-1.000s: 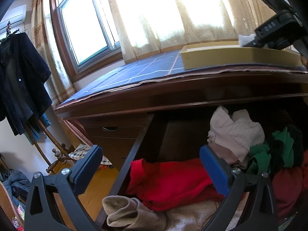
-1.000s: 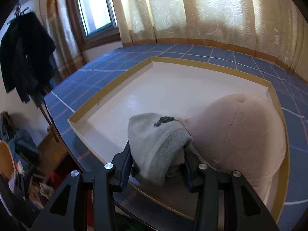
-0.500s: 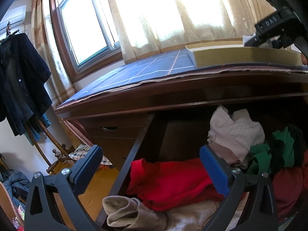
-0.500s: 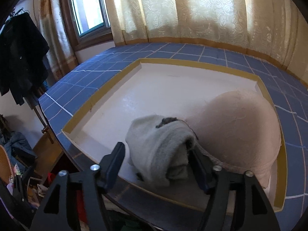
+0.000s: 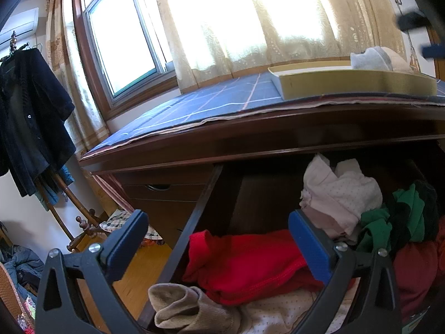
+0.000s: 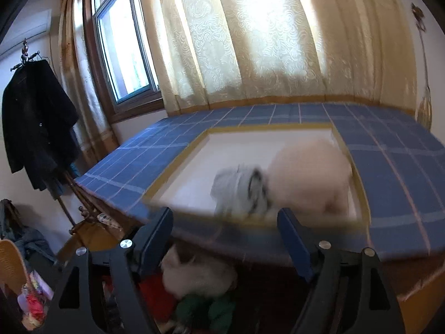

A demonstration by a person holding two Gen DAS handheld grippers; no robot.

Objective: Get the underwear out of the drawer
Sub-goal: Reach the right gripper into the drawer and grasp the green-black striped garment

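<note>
A grey rolled garment [image 6: 239, 192] lies in the shallow box [image 6: 178, 164] on the dresser top, against a pale pink rounded piece [image 6: 308, 172]. My right gripper [image 6: 224, 236] is open, its jaws having just been opening, and it hangs in front of the box with nothing between its fingers. In the left wrist view the same grey garment [image 5: 370, 58] shows above the box [image 5: 347, 83]. My left gripper [image 5: 217, 245] is open above the open drawer [image 5: 194, 222], which holds a red garment [image 5: 244, 264], a pale dotted piece [image 5: 339, 194], green cloth [image 5: 400, 217] and a beige sock [image 5: 192, 309].
A blue checked cloth [image 6: 389, 167] covers the dresser top under curtains and a window [image 5: 122, 39]. A dark coat [image 5: 30, 117] hangs on a wooden stand at the left. Closed drawers [image 5: 161, 192] sit left of the open one. Clutter lies on the floor at lower left.
My right gripper opened, let go of the grey garment in the box, and drew back and up from it. The left gripper has kept still.
</note>
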